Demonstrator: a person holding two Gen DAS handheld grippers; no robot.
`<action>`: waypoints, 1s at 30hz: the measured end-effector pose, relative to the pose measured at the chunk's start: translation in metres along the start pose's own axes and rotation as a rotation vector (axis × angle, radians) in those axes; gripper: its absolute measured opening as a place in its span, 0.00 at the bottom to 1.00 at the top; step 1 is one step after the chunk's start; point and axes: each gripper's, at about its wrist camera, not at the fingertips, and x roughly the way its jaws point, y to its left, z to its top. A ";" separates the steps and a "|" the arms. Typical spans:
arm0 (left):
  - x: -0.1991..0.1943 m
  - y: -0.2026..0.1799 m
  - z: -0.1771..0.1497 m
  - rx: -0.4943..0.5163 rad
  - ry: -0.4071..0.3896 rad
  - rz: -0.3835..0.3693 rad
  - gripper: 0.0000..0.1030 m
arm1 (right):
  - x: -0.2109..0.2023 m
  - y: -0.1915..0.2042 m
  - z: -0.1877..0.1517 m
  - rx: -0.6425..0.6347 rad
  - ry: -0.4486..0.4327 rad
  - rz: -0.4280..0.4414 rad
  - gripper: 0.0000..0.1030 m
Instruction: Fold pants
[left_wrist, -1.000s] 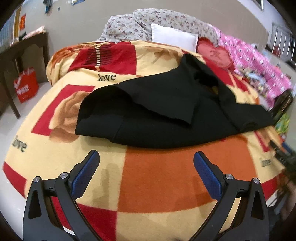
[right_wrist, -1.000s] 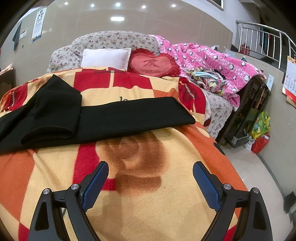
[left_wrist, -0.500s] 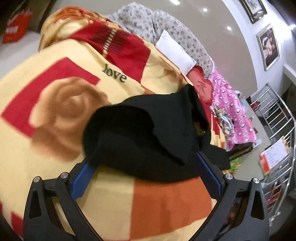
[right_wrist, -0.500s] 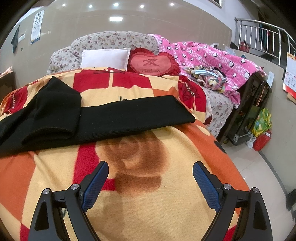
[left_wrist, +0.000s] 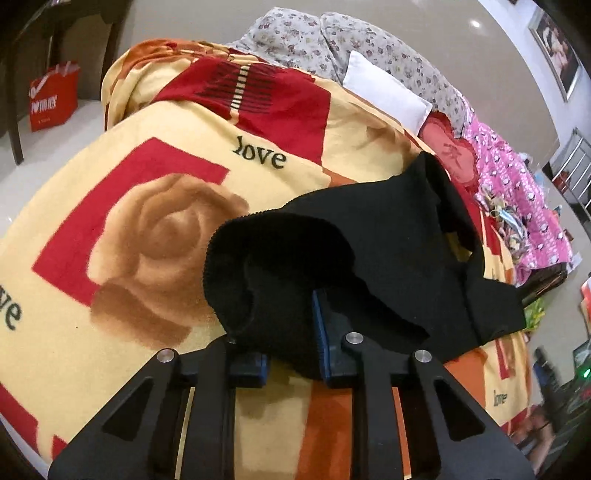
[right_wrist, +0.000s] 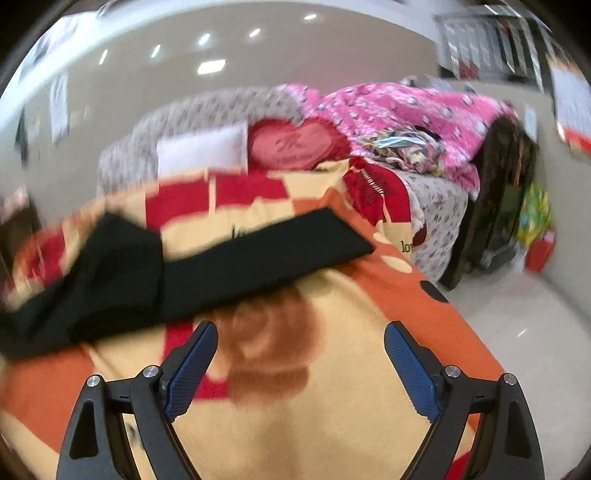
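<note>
Left claw (left_wrist: 291, 332) closing on pants (left_wrist: 369, 258), leg (right_wrist: 266, 251)

Black pants (left_wrist: 388, 236) lie on the bed's rose-patterned blanket (left_wrist: 155, 229), pillows (left_wrist: 384, 94) behind.

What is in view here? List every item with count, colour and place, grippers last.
pants: one, black, spread across the blanket, near end bunched between the left gripper's pads
blanket: one, yellow, red and orange with roses, covering the bed
white pillow: one, at the far end of the bed
heart cushion: one, red, beside the white pillow
pink quilt: one, pink with a small print, heaped past the heart cushion
red bag: one, on the floor beside the bed
left gripper: black with blue pads, jaws closing on the pants
right gripper: black with blue pads, open, over the blanket, nothing between its pads
</note>
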 end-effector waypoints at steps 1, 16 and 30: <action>-0.001 -0.003 -0.001 0.018 -0.006 0.013 0.18 | 0.005 -0.010 0.010 0.068 0.021 0.066 0.81; -0.010 0.003 0.004 -0.003 -0.028 -0.031 0.05 | 0.109 -0.062 0.069 0.356 0.275 0.206 0.04; -0.103 0.069 0.014 0.035 -0.089 0.010 0.05 | 0.006 -0.052 0.022 0.271 0.349 0.368 0.04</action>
